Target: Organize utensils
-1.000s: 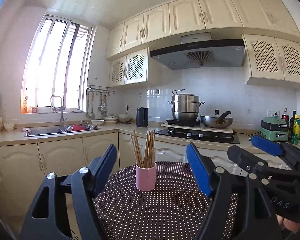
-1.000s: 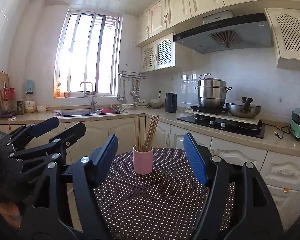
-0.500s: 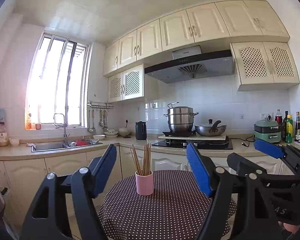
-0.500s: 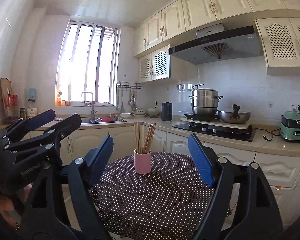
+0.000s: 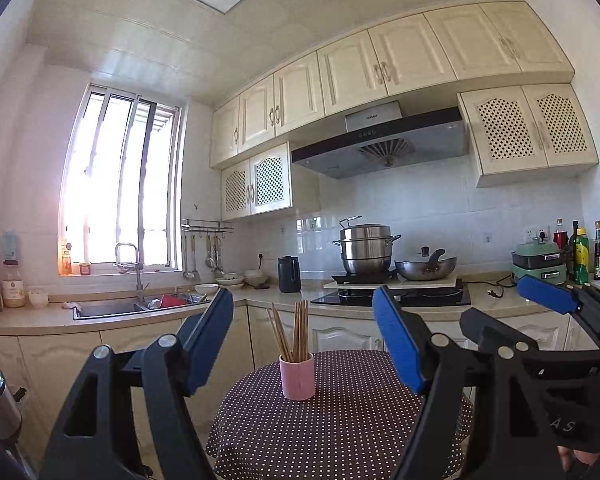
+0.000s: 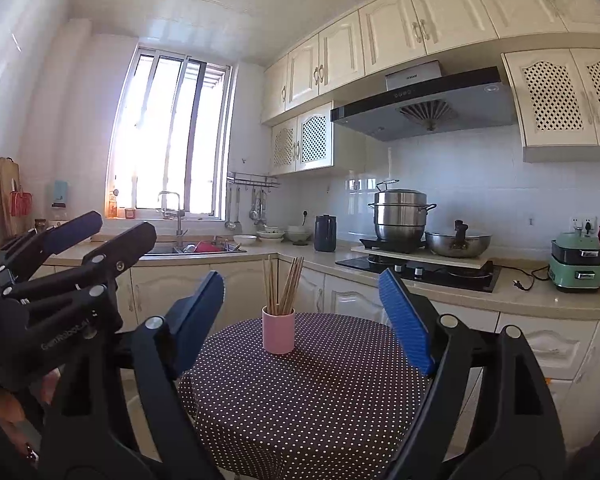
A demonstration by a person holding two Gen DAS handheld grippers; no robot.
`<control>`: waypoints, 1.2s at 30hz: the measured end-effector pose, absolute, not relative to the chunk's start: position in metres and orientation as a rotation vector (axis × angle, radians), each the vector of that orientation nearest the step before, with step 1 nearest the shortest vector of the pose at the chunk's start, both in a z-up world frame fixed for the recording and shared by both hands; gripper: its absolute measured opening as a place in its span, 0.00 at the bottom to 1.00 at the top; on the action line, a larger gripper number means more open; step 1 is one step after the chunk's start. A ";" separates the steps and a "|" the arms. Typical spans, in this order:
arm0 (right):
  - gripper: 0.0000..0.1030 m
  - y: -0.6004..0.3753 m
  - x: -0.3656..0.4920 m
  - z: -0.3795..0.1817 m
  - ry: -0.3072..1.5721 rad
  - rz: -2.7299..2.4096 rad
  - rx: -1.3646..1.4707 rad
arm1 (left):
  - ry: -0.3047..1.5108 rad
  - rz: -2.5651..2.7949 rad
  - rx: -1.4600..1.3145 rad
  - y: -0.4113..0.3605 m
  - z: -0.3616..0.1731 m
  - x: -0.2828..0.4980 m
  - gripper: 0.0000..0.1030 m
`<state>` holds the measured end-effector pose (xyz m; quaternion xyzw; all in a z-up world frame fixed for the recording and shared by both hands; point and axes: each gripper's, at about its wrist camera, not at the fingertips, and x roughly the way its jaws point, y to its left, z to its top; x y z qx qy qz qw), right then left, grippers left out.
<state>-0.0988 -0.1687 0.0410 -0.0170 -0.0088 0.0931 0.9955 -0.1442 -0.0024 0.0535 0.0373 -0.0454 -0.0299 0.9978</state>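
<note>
Chopsticks upright in pink cup, tips fanned upward; both grippers' jaws wide, empty.

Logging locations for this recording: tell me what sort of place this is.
A home kitchen, most likely: a range hood above a stovetop with a steamer pot, a sink under the window, cream wall cabinets.

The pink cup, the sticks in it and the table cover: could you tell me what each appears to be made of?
Pink cup: likely matte ceramic or plastic, given its even colour with no sharp glare.
Chopsticks: probably wood or bamboo, being thin, straight, tan and dull.
Tablecloth: seemingly woven fabric, dark with white dots, draping softly over the table's round edge.
</note>
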 end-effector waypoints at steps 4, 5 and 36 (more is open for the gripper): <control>0.77 -0.170 -0.102 0.041 -0.020 0.185 -0.031 | -0.094 -0.065 0.068 -0.003 0.055 -0.145 0.69; 0.77 -0.170 -0.103 0.041 -0.023 0.182 -0.033 | -0.094 -0.065 0.069 -0.003 0.055 -0.145 0.69; 0.78 -0.172 -0.110 0.044 -0.024 0.179 -0.037 | -0.114 -0.064 0.073 -0.005 0.061 -0.148 0.69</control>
